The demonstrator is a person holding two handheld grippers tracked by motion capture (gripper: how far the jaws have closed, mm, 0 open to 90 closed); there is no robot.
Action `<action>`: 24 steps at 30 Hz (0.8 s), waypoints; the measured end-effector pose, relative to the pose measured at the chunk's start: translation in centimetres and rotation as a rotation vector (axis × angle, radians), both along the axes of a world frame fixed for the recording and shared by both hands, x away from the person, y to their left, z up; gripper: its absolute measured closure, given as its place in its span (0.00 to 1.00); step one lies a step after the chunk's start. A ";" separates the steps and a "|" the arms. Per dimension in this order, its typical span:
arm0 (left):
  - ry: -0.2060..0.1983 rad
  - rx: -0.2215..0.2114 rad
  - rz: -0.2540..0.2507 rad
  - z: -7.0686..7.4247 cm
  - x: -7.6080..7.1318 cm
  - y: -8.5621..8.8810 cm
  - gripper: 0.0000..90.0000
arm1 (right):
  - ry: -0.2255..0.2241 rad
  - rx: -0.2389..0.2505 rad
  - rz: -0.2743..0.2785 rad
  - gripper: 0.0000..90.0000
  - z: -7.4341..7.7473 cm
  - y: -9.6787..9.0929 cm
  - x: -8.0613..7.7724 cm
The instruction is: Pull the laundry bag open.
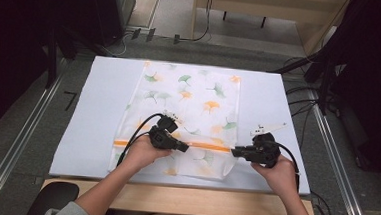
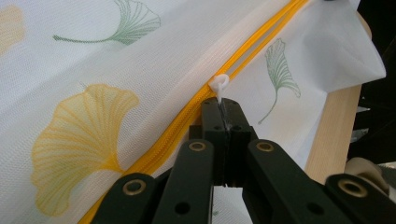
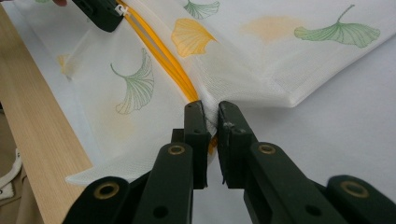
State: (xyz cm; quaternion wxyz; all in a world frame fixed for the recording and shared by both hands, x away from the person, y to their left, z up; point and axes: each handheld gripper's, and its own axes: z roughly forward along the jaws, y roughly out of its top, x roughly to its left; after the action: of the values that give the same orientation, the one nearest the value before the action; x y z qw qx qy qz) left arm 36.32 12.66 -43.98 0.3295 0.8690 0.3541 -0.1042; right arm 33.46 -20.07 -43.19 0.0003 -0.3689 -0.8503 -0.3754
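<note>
A: Mesh bag [image 1: 188, 112] flat, mid-counter [image 1: 105, 82]. Why both ends?

B: Left hand-held gripper [image 2: 224, 108] clenched on zipper pull [image 2: 218, 85]; right hand-held gripper [image 3: 211, 114] probably pinching the zipper's [image 3: 159, 51] right end, anchoring it.

Both forearms are raised from six o'clock in the high view. The left tongs [image 1: 182, 147] are pointed toward three o'clock, jaws pressed fully together. The right tongs [image 1: 236, 152] are pointed toward nine o'clock, jaws drawn nearly together with a slim gap.
</note>
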 end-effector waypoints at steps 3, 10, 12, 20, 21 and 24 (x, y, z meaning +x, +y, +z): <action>0.001 0.002 0.000 0.0 0.0 0.2 1.00 | -0.005 0.003 0.003 0.94 0.0 0.0 0.0; 0.015 0.010 0.007 -0.3 0.2 0.8 1.00 | -0.001 0.001 0.008 0.95 -0.1 0.0 0.1; 0.012 0.023 0.002 -0.1 0.0 0.7 1.00 | -0.001 0.000 0.012 0.95 -0.1 0.0 0.1; 0.018 0.044 0.003 0.0 0.2 2.4 1.00 | -0.001 0.002 0.007 0.94 -0.1 0.0 0.1; 0.019 0.047 0.006 0.0 0.2 2.6 1.00 | -0.001 0.002 0.007 0.95 -0.1 0.0 0.1; 0.017 0.044 0.017 0.1 0.1 3.4 1.00 | -0.003 0.003 0.008 0.94 -0.1 0.0 0.1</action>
State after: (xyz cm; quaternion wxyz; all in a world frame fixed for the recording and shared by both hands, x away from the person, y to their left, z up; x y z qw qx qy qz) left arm 36.44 16.05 -43.84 0.3081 0.8721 0.3666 -0.1007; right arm 33.55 -20.07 -43.24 0.0013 -0.3650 -0.8511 -0.3772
